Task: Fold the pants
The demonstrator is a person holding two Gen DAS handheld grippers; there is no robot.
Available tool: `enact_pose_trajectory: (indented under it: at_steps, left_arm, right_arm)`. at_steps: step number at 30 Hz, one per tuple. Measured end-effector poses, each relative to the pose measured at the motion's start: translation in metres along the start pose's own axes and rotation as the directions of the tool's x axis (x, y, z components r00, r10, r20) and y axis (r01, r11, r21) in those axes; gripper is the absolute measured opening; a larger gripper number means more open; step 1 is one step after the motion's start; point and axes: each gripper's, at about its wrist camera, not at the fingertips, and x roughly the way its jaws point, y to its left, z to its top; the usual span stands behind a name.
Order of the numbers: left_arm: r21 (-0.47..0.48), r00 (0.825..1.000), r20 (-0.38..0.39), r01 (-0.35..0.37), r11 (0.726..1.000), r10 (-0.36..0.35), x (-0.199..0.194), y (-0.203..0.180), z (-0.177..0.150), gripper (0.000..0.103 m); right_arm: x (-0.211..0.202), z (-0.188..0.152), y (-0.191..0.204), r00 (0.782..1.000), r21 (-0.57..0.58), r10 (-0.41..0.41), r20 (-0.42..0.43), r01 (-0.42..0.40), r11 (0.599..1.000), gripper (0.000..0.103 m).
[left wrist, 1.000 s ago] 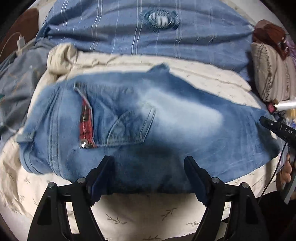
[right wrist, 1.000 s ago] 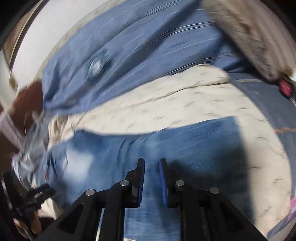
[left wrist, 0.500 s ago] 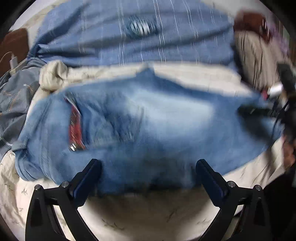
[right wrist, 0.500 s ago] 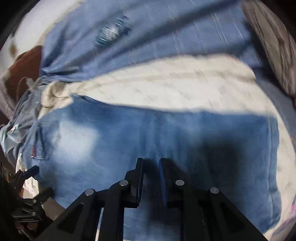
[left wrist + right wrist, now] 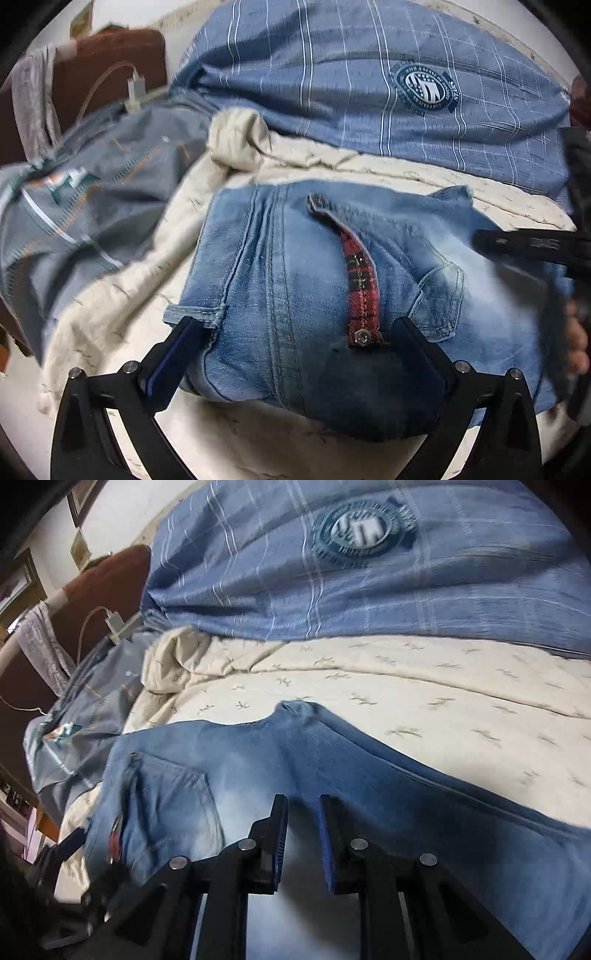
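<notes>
The left gripper (image 5: 295, 328) was a matte black frame of angular, triangular-cutout arms, with round silver screws set along each arm. Its fingers (image 5: 166, 363) carried dark blue pads on their inner faces. The right gripper (image 5: 301, 834) was built the same way: black struts, silver screw heads, and blue ribbed pads (the ribbing showed clearly on the edges). In the left wrist view its black finger bore small pale lettering, too blurred to read.

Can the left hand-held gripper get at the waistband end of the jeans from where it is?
Probably yes. The left hand-held gripper is wide open, its fingers either side of the jeans near the red plaid strip, nothing between.
</notes>
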Motion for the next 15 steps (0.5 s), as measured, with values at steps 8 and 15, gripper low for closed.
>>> enact_pose_trajectory:
  at_steps: [8, 15]
  left_arm:
    - [-0.062, 0.999, -0.024, 0.036, 0.997, -0.038, 0.011, 0.003, -0.004, 0.103]
    - [-0.033, 1.000, -0.010, 0.025, 0.999, -0.025, -0.001, 0.002, -0.002, 0.103]
  right_arm:
    - [-0.014, 0.004, -0.022, 0.998, 0.068, 0.025, 0.060, -0.029, 0.997, 0.019]
    - [-0.101, -0.028, -0.076, 0.990, 0.166, -0.046, 0.132, 0.024, 0.986, 0.019]
